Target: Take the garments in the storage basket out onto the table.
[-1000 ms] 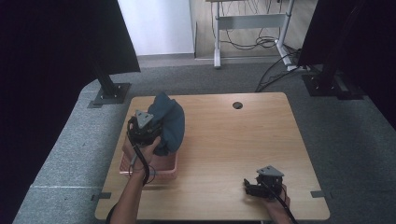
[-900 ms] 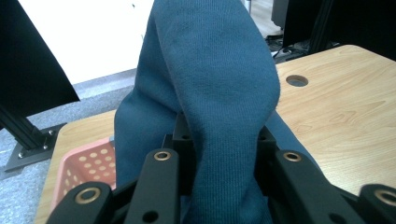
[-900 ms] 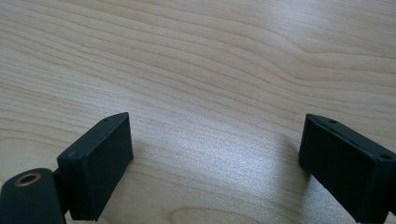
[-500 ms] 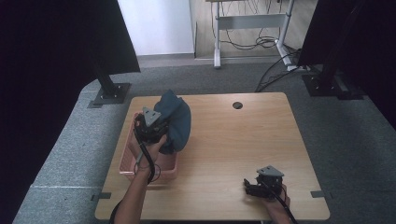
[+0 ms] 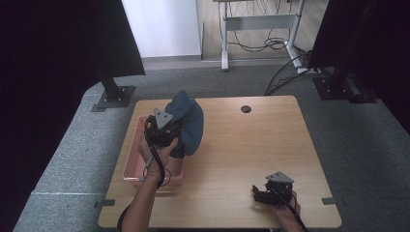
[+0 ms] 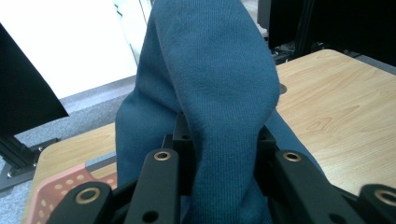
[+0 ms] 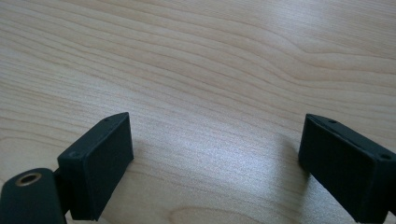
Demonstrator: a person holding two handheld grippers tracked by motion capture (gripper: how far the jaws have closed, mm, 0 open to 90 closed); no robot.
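The light wooden rectangular table (image 5: 232, 145) stands on grey carpet, with a small dark round hole (image 5: 246, 109) near its far edge. A pink perforated plastic basket (image 5: 131, 159) sits at its left side, and bare wood spreads right of it.

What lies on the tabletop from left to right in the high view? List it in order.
Pink basket → left claw shut on the blue cloth → round hole in the table → right claw, open and empty near the front edge.
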